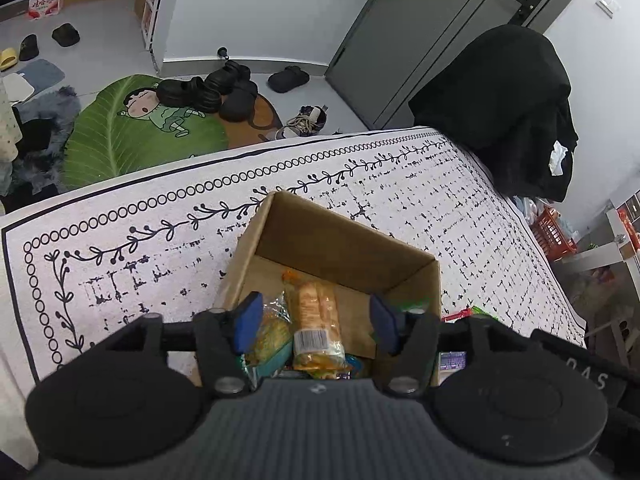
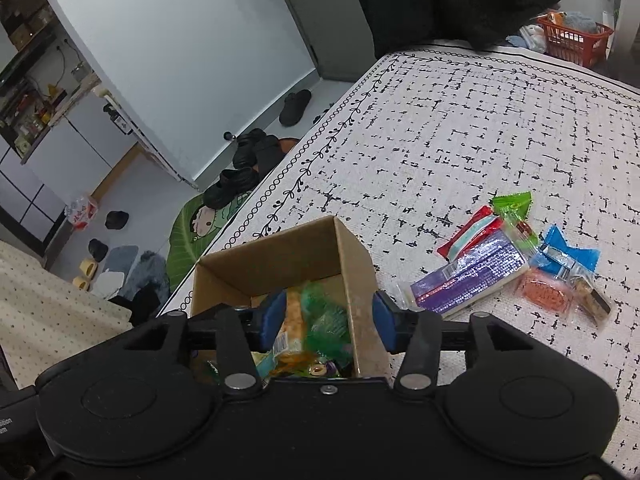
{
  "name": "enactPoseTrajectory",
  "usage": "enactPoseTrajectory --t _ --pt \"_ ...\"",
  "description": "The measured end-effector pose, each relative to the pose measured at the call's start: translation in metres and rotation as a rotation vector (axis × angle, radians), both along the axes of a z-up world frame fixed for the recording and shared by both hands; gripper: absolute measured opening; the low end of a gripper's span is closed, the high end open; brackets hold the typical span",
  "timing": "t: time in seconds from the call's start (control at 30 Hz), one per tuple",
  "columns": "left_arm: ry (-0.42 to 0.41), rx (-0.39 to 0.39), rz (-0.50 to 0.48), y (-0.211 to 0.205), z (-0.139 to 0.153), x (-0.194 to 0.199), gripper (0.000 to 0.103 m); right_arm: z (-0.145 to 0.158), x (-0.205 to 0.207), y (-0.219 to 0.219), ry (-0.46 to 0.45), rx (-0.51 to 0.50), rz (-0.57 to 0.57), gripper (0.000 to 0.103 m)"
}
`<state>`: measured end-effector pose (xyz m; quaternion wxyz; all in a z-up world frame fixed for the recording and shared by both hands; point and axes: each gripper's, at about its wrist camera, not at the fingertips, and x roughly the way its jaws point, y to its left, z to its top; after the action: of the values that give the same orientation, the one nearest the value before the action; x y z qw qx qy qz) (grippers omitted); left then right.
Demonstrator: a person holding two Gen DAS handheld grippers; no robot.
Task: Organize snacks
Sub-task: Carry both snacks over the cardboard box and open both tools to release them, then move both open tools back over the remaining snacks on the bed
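An open cardboard box stands on the patterned cloth and holds several snack packets, among them an orange biscuit pack. My left gripper is open and empty above the box. In the right wrist view the box holds a blurred green packet between my fingers. My right gripper is open above the box's right wall. Loose snacks lie on the cloth to the right: a purple pack, a red pack, a green pack, a blue pack and an orange pack.
The black-and-white cloth covers the table. A chair draped in a black garment stands at the far corner. A red basket sits beyond the table. Shoes and a green mat lie on the floor.
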<state>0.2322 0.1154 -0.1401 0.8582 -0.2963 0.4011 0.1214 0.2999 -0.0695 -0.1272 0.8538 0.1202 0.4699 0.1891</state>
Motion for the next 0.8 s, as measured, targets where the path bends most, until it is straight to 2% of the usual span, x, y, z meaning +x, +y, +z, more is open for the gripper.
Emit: enactPoseTrajectory --t 0.13,0.2,0.3,0.37,0.47,0.57,0.8 --pt "0.004 0.007 -0.006 -0.004 0.002 0.000 0.074 -0.001 -0.001 -0.011 0.008 -0.003 -0.017 0.053" --pt "0.005 0.016 -0.013 -0.006 0.003 0.000 0.079 -0.001 -0.003 -0.019 -0.001 -0.014 -0.032 0.063" --pt "0.013 0.048 -0.019 -0.012 0.004 0.000 0.084 -0.002 -0.006 -0.032 -0.012 -0.026 -0.051 0.069" --pt "0.007 0.081 -0.023 -0.017 0.006 0.000 0.091 -0.003 -0.006 -0.042 -0.007 -0.024 -0.071 0.071" --pt "-0.021 0.077 -0.041 -0.022 0.011 -0.001 0.103 -0.005 -0.007 -0.058 -0.006 -0.021 -0.100 0.079" --pt "-0.033 0.085 -0.076 -0.031 0.018 -0.001 0.103 -0.006 -0.008 -0.072 -0.001 -0.029 -0.122 0.085" --pt "-0.051 0.097 -0.158 -0.055 0.030 0.004 0.103 -0.014 -0.010 -0.099 0.026 -0.058 -0.168 0.085"
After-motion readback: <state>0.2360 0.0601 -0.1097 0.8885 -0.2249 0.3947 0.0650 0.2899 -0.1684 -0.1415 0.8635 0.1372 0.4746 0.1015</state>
